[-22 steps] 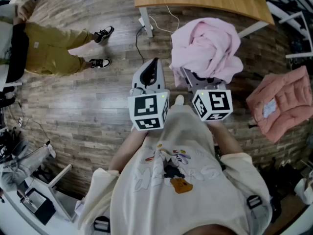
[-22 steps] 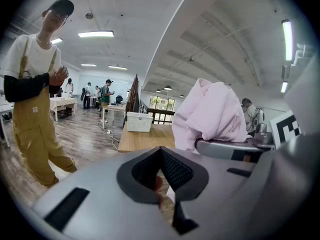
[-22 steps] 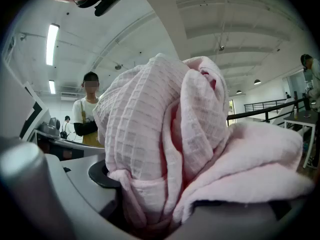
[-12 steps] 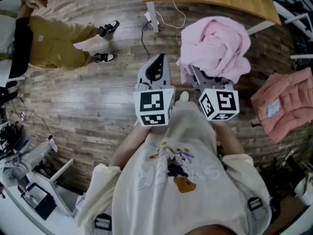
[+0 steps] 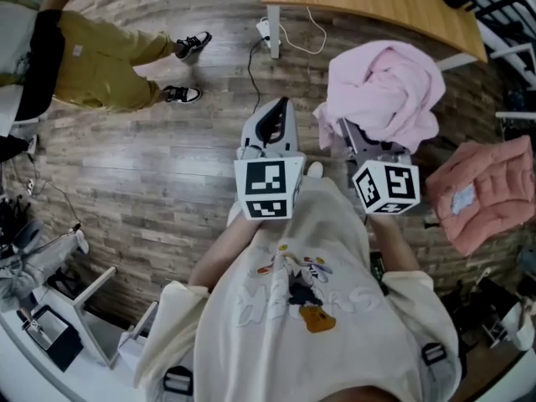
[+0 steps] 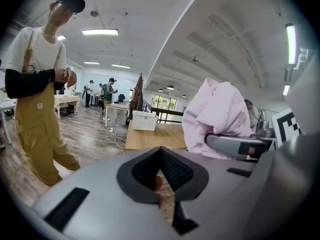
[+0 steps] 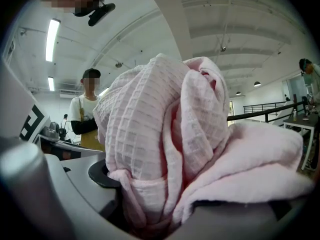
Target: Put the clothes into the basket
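Jaws of the right gripper [image 5: 358, 141] stand wide but are clamped on the bunched pink garment [image 5: 385, 90], while the left gripper [image 5: 270, 128] is closed on nothing. Over the last second the grip has held, and the bundle has stayed raised just in front of the near edge of the wooden table [image 5: 377, 2]. The carry looks under way but unfinished: the white basket [image 6: 145, 120] sits at the table's far end, and a peach vest [image 5: 486, 191] lies on the floor to the right of the table.
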Tool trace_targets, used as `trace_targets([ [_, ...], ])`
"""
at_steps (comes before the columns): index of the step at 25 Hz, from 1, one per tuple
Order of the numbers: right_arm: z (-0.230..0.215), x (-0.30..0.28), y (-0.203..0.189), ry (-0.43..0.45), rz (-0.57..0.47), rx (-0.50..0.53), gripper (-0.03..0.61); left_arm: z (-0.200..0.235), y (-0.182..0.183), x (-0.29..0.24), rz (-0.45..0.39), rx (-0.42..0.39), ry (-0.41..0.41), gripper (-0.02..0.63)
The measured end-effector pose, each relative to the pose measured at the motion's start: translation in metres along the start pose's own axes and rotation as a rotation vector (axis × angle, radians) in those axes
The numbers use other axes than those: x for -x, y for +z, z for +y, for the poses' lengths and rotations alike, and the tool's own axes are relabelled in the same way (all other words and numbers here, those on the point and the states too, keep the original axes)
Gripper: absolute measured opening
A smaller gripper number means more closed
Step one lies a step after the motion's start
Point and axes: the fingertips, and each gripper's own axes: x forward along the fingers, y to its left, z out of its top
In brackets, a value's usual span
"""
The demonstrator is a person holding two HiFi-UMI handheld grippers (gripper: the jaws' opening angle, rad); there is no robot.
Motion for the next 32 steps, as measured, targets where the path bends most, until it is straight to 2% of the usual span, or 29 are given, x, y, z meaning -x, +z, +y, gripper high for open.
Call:
trace_targets([
  [4, 0.010, -0.014, -0.002, -0.011, 0.006, -0.006, 0.407, 0.026, -0.005, 0.003, 0.030, -0.004, -0.015, 0.000],
  [10, 0.025, -0.033, 0.004, -0.036, 0.012, 0.018, 0.407, 0.065, 0.001, 0.002, 0.024, 0.004, -0.024, 0.000],
  [17, 0.017, -0.042, 0.005, -0.063, 0.015, 0.008, 0.407, 0.071, 0.004, -0.012, 0.034, 0.013, -0.027, 0.000],
  [24, -0.014, -0.084, 0.008, -0.042, 0.027, -0.003, 0.407, 0.065, 0.020, -0.058, 0.051, 0.002, -0.021, 0.000],
  [32, -0.066, -0.139, 0.029, -0.001, 0.034, 0.014, 0.407, 0.055, 0.058, -0.131, 0.055, -0.019, 0.001, 0.000],
])
